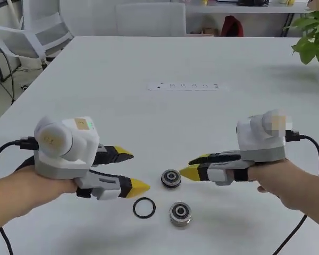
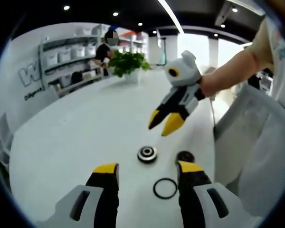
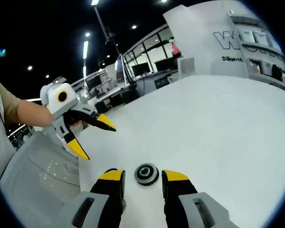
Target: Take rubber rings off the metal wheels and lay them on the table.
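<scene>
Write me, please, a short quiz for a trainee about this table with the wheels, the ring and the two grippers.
1. True or false: the rubber ring lies flat on the table, and no gripper holds it.
2. How many metal wheels are on the table? A one, B two, C four.
3. Fill in: the jaws of the left gripper and of the right gripper are both ____.
Key: 1 true; 2 B; 3 open.
</scene>
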Action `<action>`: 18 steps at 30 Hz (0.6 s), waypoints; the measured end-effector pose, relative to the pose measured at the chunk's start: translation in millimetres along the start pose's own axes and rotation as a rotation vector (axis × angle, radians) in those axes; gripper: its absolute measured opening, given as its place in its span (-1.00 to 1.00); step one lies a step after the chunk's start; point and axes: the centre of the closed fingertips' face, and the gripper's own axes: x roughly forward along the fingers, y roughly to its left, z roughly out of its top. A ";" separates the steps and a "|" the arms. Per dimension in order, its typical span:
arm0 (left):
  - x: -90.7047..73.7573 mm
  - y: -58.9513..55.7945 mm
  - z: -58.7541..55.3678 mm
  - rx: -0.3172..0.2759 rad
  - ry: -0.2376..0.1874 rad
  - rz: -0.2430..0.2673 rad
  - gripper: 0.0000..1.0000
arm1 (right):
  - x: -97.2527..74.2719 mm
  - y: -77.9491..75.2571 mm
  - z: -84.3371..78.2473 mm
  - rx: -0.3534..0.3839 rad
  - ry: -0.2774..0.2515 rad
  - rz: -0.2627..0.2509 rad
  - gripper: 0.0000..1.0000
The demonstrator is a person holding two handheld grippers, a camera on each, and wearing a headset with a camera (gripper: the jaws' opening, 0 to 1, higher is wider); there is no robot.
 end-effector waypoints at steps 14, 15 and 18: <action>16.0 6.8 -9.3 -0.020 0.017 -0.005 -0.01 | 8.7 -3.0 -12.5 -0.123 0.023 0.008 -0.26; 16.9 6.6 -9.8 -0.021 0.018 -0.006 -0.01 | 9.4 -3.1 -14.0 -0.130 0.028 0.008 -0.26; 19.8 5.6 -10.5 -0.023 0.021 -0.009 -0.01 | 12.2 -2.2 -19.6 -0.156 0.049 0.013 -0.27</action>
